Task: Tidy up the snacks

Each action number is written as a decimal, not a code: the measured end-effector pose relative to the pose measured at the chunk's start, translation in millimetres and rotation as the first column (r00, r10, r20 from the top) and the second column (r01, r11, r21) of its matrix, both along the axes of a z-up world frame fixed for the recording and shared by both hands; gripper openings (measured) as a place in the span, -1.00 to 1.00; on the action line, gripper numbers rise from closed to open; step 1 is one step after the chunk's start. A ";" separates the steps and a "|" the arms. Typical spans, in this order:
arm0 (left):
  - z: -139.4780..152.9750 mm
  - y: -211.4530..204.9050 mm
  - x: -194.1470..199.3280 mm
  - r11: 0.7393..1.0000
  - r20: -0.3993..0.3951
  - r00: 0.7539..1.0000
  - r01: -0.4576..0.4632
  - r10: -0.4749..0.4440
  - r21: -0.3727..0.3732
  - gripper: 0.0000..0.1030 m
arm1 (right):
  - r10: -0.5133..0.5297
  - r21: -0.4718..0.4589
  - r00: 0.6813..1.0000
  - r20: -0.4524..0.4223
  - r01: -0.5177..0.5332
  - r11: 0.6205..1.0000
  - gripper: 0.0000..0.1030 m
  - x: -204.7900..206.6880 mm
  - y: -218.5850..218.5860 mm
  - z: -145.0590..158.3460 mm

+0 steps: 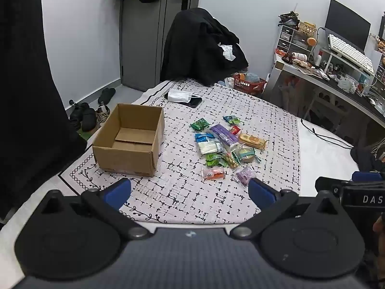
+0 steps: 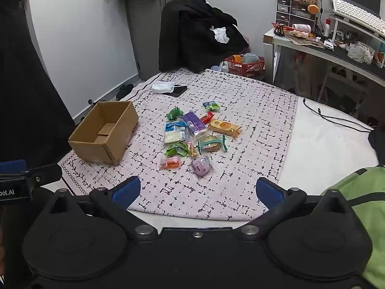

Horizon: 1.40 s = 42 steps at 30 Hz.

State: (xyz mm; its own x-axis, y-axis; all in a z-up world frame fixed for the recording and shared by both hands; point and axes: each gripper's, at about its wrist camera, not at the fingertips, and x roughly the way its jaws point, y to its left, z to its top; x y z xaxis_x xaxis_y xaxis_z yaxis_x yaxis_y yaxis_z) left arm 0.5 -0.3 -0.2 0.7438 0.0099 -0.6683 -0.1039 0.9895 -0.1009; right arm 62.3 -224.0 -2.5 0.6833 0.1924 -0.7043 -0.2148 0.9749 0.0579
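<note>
An open cardboard box (image 1: 130, 139) (image 2: 104, 132) with nothing inside stands on the left of a patterned cloth. To its right lies a loose pile of snack packets (image 1: 226, 147) (image 2: 195, 136): green, purple, blue-and-white, orange, and a long biscuit pack (image 1: 252, 141) (image 2: 223, 127). My left gripper (image 1: 190, 191) hangs open above the near edge of the cloth, with nothing between its blue pads. My right gripper (image 2: 198, 190) is open too, short of the pile, holding nothing. The nearest packets are an orange one (image 2: 169, 163) and a purple one (image 2: 201, 166).
A white mask on a dark phone (image 1: 186, 98) (image 2: 169, 88) lies at the far side of the cloth. Beyond stand a chair draped in black clothing (image 1: 204, 48), a red basket (image 1: 249, 83) and a cluttered desk (image 1: 336, 72). A black cable (image 2: 336, 118) crosses the white sheet on the right.
</note>
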 end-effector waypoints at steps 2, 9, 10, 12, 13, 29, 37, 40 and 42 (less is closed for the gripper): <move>0.0 0.4 0.8 1.000 0.000 1.000 -0.004 0.004 -0.003 1.00 | 0.001 -0.004 1.000 0.000 -0.001 1.000 1.00 -0.3 0.9 0.2; 4.5 3.3 -2.8 1.000 0.006 1.000 -0.010 0.010 -0.009 1.00 | -0.003 0.010 1.000 -0.003 0.003 1.000 1.00 0.0 1.7 1.0; 2.7 5.1 -3.9 1.000 0.010 1.000 -0.010 0.010 -0.012 1.00 | -0.004 0.012 1.000 -0.003 0.004 1.000 1.00 -0.1 3.6 -0.3; 3.3 3.3 -3.6 1.000 0.013 1.000 -0.009 0.009 -0.007 1.00 | -0.002 0.010 1.000 0.002 0.002 1.000 1.00 -1.5 3.2 3.4; 5.5 4.1 -1.5 1.000 0.017 1.000 -0.006 0.007 -0.007 1.00 | -0.002 0.012 1.000 0.002 0.002 1.000 1.00 -1.5 3.2 3.3; 5.6 3.3 -1.4 1.000 0.026 1.000 -0.005 0.006 -0.007 1.00 | 0.004 -0.003 1.000 0.009 -0.004 1.000 1.00 -2.5 4.9 -0.2; 5.1 6.9 -4.2 1.000 0.026 1.000 -0.015 0.015 -0.013 1.00 | 0.003 -0.002 1.000 0.009 -0.003 1.000 1.00 -2.9 6.1 0.2; 4.7 6.3 -4.0 1.000 0.027 1.000 -0.016 0.016 -0.012 1.00 | 0.004 -0.007 1.000 0.009 -0.004 1.000 1.00 -2.7 7.1 -0.2; 4.9 6.2 -4.0 1.000 0.027 1.000 -0.015 0.015 -0.013 1.00 | 0.004 -0.007 1.000 0.007 -0.004 1.000 1.00 -2.6 7.3 -0.4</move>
State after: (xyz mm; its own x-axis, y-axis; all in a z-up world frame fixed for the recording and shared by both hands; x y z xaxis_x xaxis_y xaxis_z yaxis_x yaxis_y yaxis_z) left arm -3.5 5.9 4.7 0.7613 0.0126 -0.6482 -0.1158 0.9864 -0.1168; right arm 59.7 -216.7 -2.9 0.6875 0.1899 -0.7009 -0.2189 0.9745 0.0493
